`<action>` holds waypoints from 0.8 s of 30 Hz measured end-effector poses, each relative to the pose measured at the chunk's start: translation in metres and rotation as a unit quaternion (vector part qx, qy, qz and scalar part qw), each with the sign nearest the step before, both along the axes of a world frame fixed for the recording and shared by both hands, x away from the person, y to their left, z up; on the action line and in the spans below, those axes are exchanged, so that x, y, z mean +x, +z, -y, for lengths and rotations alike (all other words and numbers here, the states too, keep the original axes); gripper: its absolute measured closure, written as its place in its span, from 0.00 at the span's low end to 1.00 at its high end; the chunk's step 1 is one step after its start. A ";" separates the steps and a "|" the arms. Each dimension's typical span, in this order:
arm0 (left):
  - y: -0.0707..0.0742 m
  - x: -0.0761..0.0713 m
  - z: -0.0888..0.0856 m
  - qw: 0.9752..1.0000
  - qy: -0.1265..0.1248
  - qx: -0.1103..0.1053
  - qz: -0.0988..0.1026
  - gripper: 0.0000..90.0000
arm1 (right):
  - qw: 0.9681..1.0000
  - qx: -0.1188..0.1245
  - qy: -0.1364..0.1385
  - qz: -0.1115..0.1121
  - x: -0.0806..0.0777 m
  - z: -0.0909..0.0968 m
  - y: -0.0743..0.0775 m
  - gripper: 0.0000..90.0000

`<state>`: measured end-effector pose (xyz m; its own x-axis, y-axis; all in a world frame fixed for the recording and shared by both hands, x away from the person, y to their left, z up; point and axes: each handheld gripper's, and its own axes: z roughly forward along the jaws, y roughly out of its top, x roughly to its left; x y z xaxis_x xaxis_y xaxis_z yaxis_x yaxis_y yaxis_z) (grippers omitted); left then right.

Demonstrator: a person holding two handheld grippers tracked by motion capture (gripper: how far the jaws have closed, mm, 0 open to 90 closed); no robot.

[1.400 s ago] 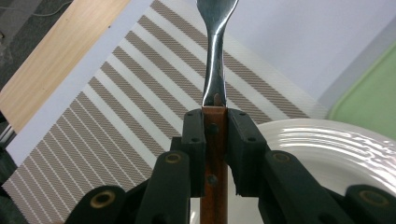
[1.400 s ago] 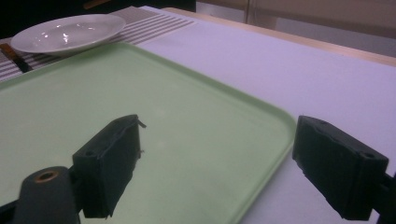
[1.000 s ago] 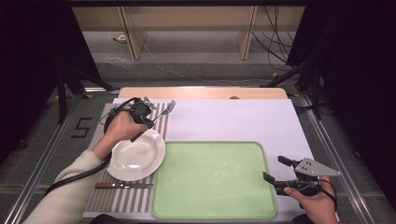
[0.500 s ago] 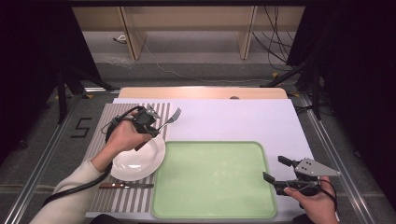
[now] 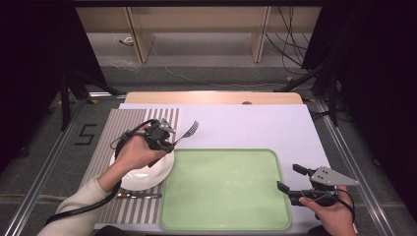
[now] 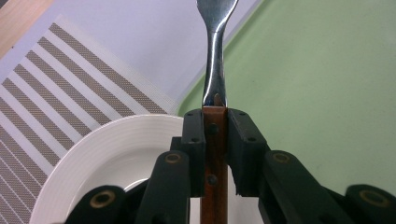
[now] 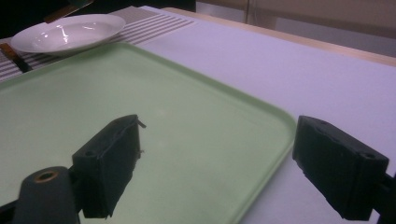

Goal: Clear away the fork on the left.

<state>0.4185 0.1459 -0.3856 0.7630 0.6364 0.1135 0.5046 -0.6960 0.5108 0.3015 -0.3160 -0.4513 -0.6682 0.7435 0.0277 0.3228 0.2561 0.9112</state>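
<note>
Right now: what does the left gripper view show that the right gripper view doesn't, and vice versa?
Left gripper view alone: the left gripper shut on a fork by its wooden handle, held above the table.

Right gripper view alone: the right gripper open, astride the tray's near corner, and a knife handle beside the plate.

Both: green tray, white plate, striped placemat.

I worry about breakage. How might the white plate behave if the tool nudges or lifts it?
The white plate looks glazed and ceramic, so probably stiff, fragile and slippery. Its shallow, wide shape on the striped placemat suggests it would slide rather than tip.
</note>
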 end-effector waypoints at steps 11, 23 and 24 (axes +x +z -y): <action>-0.008 -0.018 0.014 1.000 -0.018 -0.004 -0.014 0.86 | 1.000 0.000 0.000 0.000 0.000 0.000 0.000 0.18; -0.022 -0.039 0.028 0.999 -0.040 -0.002 -0.034 0.86 | 1.000 -0.001 0.000 -0.001 0.000 0.000 0.000 0.18; -0.023 -0.040 0.028 0.998 -0.041 0.000 -0.036 0.86 | 1.000 0.000 0.000 -0.001 0.000 0.000 0.000 0.18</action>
